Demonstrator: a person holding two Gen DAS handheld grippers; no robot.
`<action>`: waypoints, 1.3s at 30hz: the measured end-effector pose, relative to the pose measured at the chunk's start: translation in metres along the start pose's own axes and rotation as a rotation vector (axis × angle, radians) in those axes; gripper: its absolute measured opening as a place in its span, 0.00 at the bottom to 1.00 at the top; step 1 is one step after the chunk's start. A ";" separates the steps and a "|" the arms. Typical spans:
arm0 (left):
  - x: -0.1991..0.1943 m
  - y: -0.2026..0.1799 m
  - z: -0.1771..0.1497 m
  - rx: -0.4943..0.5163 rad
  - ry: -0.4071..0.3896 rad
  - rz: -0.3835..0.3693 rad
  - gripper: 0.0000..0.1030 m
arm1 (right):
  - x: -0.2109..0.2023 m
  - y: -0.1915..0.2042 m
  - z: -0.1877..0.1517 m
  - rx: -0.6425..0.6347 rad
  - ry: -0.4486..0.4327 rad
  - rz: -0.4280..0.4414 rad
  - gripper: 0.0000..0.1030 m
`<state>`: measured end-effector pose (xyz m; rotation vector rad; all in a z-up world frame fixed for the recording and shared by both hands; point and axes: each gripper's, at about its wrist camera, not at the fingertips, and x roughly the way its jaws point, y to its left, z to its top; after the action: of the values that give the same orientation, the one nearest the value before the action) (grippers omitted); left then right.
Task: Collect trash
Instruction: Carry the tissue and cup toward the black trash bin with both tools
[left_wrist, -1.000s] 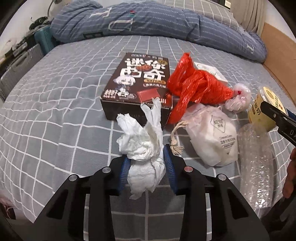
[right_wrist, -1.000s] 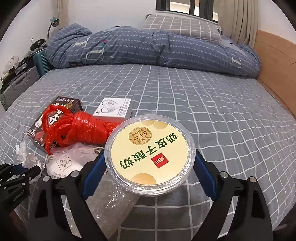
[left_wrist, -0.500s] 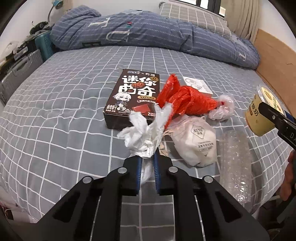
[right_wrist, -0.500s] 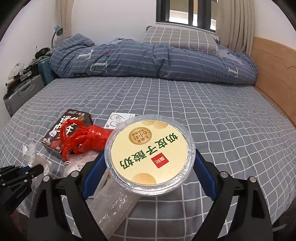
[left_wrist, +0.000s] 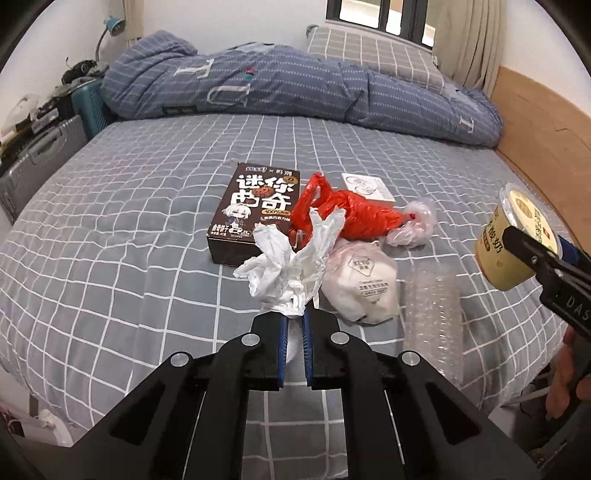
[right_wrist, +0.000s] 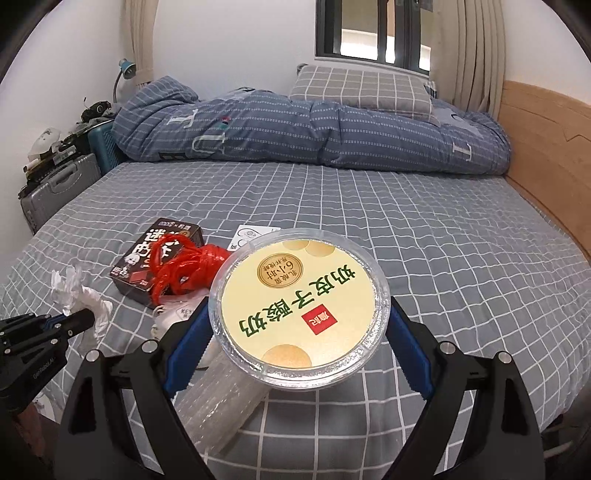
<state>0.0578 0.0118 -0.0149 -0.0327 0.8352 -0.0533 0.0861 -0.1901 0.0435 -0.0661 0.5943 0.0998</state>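
- Left wrist view: the left gripper (left_wrist: 293, 321), jaws pinched together, grips a crumpled tissue (left_wrist: 291, 266) lifted above the bed (left_wrist: 110, 236).
- The right gripper (right_wrist: 299, 325), jaws wide, clamps a sealed yogurt cup (right_wrist: 299, 306); contents hidden.
- Beyond the tissue lies a closed snack box (left_wrist: 255, 210).

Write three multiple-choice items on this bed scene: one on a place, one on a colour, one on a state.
1. Where does the dark box lie?
A. on the bed
B. on the suitcase
C. on the pillow

2. What colour is the knotted plastic bag?
A. green
B. red
C. black

3. What is the left gripper doing?
A. standing open
B. pinching crumpled tissue
C. holding the cup

Answers: 1 A, the box rests on the checked sheet. 2 B, the bag is bright red. 3 B, its fingers are closed on the white tissue; the yogurt cup sits in the right gripper.
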 end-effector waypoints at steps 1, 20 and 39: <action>-0.003 0.000 -0.001 0.004 0.003 -0.003 0.06 | -0.003 0.001 -0.001 -0.002 -0.001 0.000 0.83; -0.029 -0.007 -0.027 -0.011 0.017 -0.037 0.06 | -0.045 0.011 -0.023 0.012 0.000 0.000 0.82; -0.057 -0.020 -0.072 -0.008 0.053 -0.052 0.06 | -0.090 0.023 -0.075 0.024 0.049 0.024 0.82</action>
<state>-0.0339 -0.0052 -0.0202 -0.0611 0.8876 -0.0996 -0.0323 -0.1807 0.0317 -0.0383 0.6448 0.1146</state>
